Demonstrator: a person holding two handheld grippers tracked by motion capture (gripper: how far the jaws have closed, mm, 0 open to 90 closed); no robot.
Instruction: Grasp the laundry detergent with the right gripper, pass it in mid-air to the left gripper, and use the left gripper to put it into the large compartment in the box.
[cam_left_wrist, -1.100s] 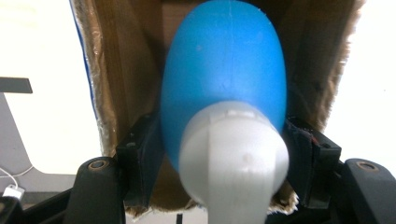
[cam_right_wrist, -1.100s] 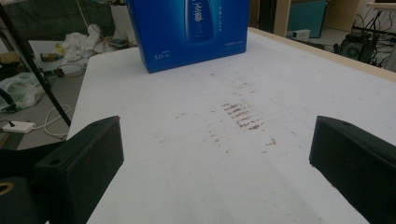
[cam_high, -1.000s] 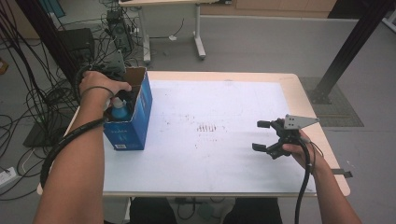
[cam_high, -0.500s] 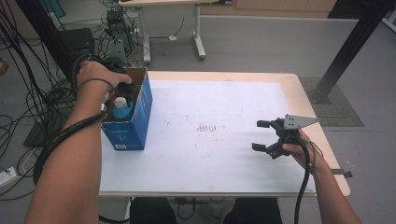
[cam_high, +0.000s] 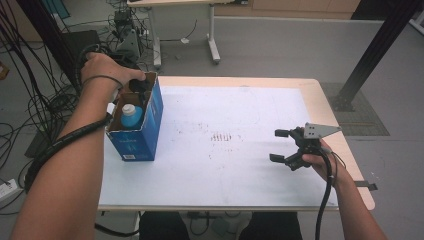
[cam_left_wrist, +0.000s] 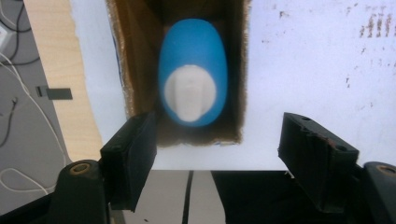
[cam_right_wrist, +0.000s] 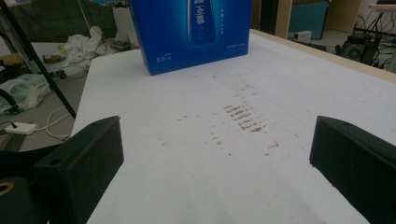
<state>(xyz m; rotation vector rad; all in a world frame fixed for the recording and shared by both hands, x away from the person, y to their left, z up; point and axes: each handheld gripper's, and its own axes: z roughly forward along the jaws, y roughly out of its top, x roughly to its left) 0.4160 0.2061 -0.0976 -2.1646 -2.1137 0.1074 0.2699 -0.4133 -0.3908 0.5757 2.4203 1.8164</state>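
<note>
— Standing idle nearest us, the right gripper (cam_high: 283, 146) is spread, empty, over the table (cam_high: 240, 180).
— Farther off, the left gripper (cam_left_wrist: 219, 140) has just been opening above the bottle (cam_left_wrist: 192, 70) inside the box (cam_high: 150, 125). Lifting carelessly might snag the box's wall and tip it.

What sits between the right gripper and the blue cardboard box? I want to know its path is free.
Bare white tabletop with reddish-brown smudges, seen in the right gripper view; nothing stands before the blue cardboard box.
</note>
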